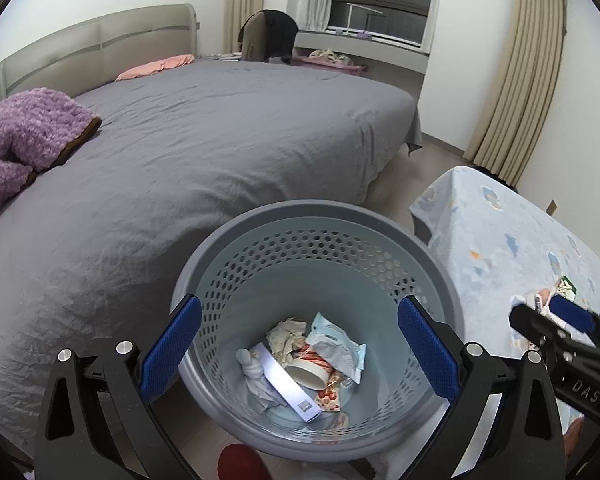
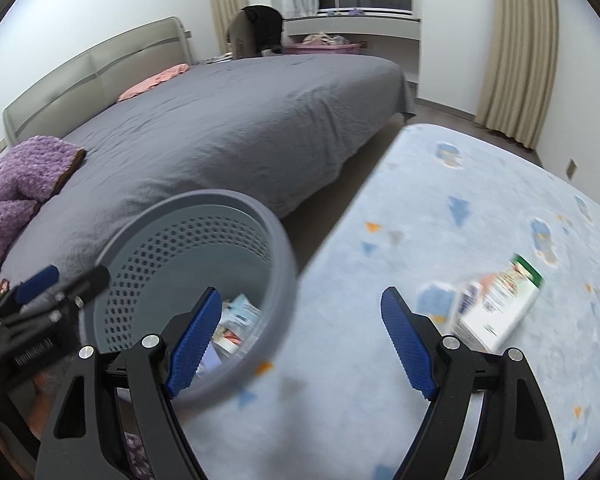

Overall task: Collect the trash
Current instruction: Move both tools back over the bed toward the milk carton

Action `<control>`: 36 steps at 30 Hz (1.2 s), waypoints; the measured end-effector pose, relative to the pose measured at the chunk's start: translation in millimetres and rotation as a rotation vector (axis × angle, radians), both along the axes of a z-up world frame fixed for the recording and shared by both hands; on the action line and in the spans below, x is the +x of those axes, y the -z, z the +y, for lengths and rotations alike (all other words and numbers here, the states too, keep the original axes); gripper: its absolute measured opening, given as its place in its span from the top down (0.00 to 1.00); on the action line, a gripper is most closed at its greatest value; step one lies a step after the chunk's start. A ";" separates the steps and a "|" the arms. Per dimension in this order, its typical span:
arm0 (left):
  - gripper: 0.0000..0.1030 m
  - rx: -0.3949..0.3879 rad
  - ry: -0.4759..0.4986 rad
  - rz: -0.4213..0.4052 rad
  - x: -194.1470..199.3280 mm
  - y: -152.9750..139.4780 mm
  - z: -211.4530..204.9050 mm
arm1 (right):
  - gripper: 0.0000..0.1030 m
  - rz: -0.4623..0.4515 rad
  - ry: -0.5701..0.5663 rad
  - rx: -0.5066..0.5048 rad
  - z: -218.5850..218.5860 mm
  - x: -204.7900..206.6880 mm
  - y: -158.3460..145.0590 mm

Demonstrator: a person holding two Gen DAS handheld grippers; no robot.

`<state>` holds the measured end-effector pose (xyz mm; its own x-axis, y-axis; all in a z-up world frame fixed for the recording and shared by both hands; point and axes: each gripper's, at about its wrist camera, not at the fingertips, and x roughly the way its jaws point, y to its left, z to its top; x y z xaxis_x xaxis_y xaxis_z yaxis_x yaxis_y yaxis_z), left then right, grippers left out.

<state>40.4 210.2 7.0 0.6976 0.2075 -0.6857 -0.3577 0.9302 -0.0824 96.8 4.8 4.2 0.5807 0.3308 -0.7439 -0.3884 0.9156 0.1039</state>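
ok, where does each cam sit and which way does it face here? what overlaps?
Left wrist: on the left gripper, angled down into the grey perforated wastebasket holding trash; own open blue-padded fingers show, nothing between them.
Right wrist: on the right gripper, angled down at the blue patterned blanket and a green-white box; own open fingers show.
Shared: wastebasket, grey bed, blanket, and each other's gripper.

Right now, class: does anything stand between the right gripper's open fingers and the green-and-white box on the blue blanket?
Nothing visible does. The box lies alone on the blanket, ahead and right of the right gripper, whose fingers are open and empty. Only bare blanket lies between them. The bin stands to the left, clear of that path.
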 end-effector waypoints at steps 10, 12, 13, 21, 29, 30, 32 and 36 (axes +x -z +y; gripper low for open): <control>0.06 0.013 0.090 -0.011 7.5 -5.7 -39.8 | 0.24 0.018 0.181 -0.010 -81.5 -10.0 8.7; 0.06 0.016 0.103 -0.014 9.0 -6.9 -48.3 | 0.24 0.023 0.219 -0.008 -98.1 -10.4 10.3; 0.06 0.019 0.109 -0.016 9.9 -7.5 -52.7 | 0.24 0.024 0.230 -0.007 -102.7 -10.7 10.6; 0.06 0.044 0.157 -0.020 19.5 -5.6 -85.1 | 0.24 0.044 0.295 0.019 -130.7 1.8 15.8; 0.06 0.046 0.172 -0.028 28.1 -1.8 -98.0 | 0.24 0.066 0.321 0.022 -126.3 29.2 24.8; 0.06 0.050 0.167 -0.023 29.9 0.0 -98.1 | 0.24 0.073 0.325 0.021 -125.2 33.8 27.0; 0.06 0.051 0.160 -0.014 32.6 2.8 -98.0 | 0.24 0.087 0.336 0.021 -123.3 41.7 31.2; 0.06 0.051 0.154 -0.006 35.4 5.1 -96.5 | 0.24 0.098 0.367 0.013 -120.1 53.3 36.8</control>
<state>75.8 113.7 1.9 0.7280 0.1323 -0.6727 -0.2103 0.9770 -0.0354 150.1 -115.3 -32.6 0.5887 0.1238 -0.7988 -0.0225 0.9903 0.1369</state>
